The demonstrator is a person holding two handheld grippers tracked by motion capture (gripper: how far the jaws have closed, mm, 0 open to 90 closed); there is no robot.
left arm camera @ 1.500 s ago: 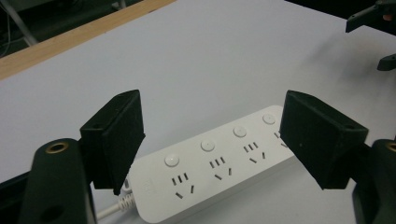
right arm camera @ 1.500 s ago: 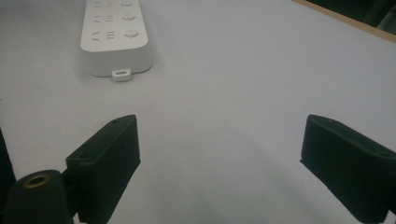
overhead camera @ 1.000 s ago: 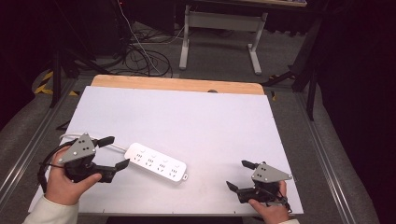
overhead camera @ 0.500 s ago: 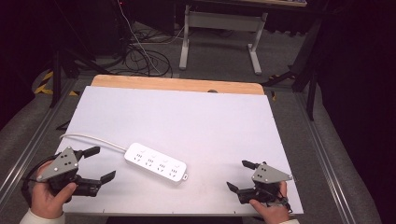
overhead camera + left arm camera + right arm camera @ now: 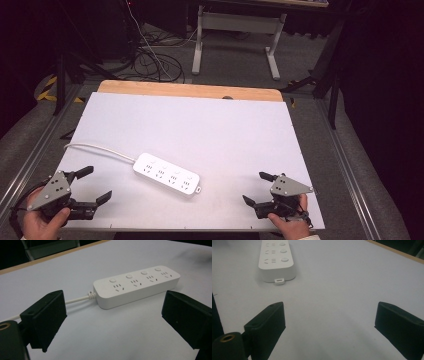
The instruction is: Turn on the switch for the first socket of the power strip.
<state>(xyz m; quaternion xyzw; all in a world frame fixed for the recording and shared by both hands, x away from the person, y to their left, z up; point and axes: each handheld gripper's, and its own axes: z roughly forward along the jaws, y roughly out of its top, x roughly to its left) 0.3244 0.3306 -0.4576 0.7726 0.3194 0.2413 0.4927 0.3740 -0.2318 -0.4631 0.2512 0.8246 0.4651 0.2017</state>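
In the high view, the white power strip [image 5: 166,175] is lying slantwise on the tabletop [image 5: 200,120] near the middle of its near edge, while the left gripper [image 5: 92,184] is sitting at the near left corner and the right gripper [image 5: 258,188] at the near right corner, both spread wide and holding nothing. In the left gripper view, the jaws, having just been opening, are standing wide with nothing between them, and the strip's cord [image 5: 76,299] end is facing them just beyond. In the right gripper view, the jaws are gaping over bare tabletop, the strip's far end lying well ahead.

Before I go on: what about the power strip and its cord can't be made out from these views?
- Cord: its far end runs off the table's left edge in the high view; plug hidden.
- Power strip: cut off by the top edge in the right gripper view.
- Switch positions: too small in the left gripper view.
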